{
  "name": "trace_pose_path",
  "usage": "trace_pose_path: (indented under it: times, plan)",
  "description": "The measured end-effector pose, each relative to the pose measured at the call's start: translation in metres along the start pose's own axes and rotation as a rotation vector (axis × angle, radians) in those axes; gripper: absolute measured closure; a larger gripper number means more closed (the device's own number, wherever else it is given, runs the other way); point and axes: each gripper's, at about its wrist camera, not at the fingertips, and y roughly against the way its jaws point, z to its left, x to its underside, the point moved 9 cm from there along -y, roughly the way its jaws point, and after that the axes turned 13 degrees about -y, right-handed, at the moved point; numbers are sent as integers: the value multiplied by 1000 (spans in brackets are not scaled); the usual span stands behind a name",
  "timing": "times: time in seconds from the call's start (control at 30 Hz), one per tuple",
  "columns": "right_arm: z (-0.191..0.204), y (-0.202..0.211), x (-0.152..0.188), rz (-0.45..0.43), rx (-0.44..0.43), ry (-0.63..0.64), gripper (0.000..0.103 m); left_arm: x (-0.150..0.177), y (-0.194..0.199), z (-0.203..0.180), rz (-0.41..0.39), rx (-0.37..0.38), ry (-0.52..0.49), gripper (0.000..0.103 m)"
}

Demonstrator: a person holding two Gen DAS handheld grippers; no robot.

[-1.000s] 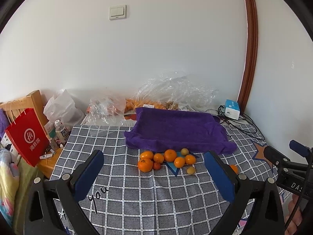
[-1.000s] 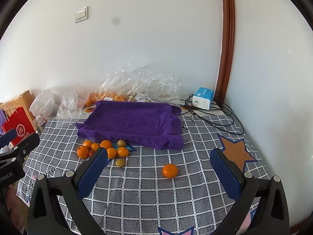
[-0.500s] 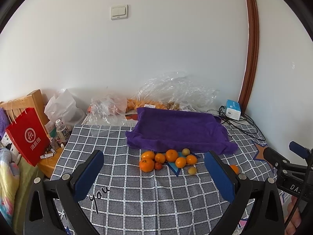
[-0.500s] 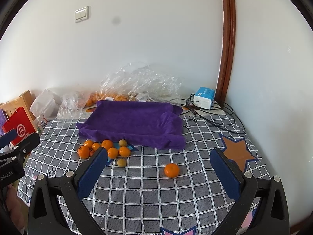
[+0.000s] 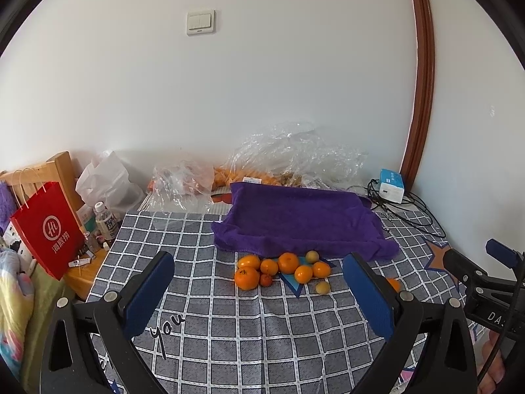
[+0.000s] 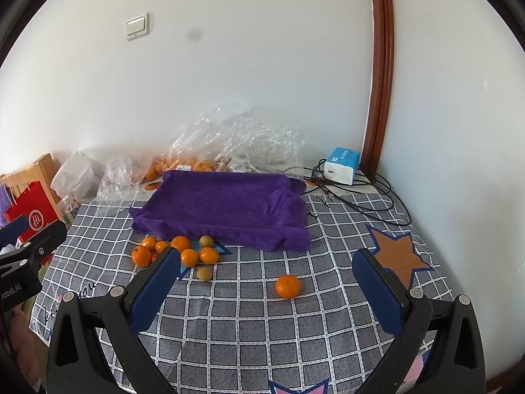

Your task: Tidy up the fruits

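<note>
Several oranges (image 5: 288,262) and two small yellow-green fruits (image 5: 322,287) lie clustered on the checked tablecloth just in front of a purple towel (image 5: 302,223). One orange (image 6: 287,286) sits apart, to the right of the cluster (image 6: 183,251); in the left wrist view only its edge (image 5: 393,284) shows behind a finger. My left gripper (image 5: 259,290) hovers open, well short of the cluster, nothing between its blue pads. My right gripper (image 6: 265,290) is open too, with the lone orange between and beyond its fingers. The purple towel (image 6: 223,207) lies spread flat.
Crumpled clear plastic bags (image 5: 295,154) holding more oranges lie against the wall behind the towel. A blue-white box (image 6: 341,165) and black cables (image 6: 361,197) occupy the back right corner. A red paper bag (image 5: 49,229), bottles and a white bag stand off the table's left edge.
Both views have crept slightly forward and the fruits sit a touch lower in the frames. Both grippers stay open; no fruit has moved.
</note>
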Motion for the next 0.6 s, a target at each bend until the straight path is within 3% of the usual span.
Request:
trace_pose_path:
  times: [0.6]
  plan:
    - [6, -21, 10, 24, -13, 52, 0, 15, -27, 7, 29, 14, 48, 0]
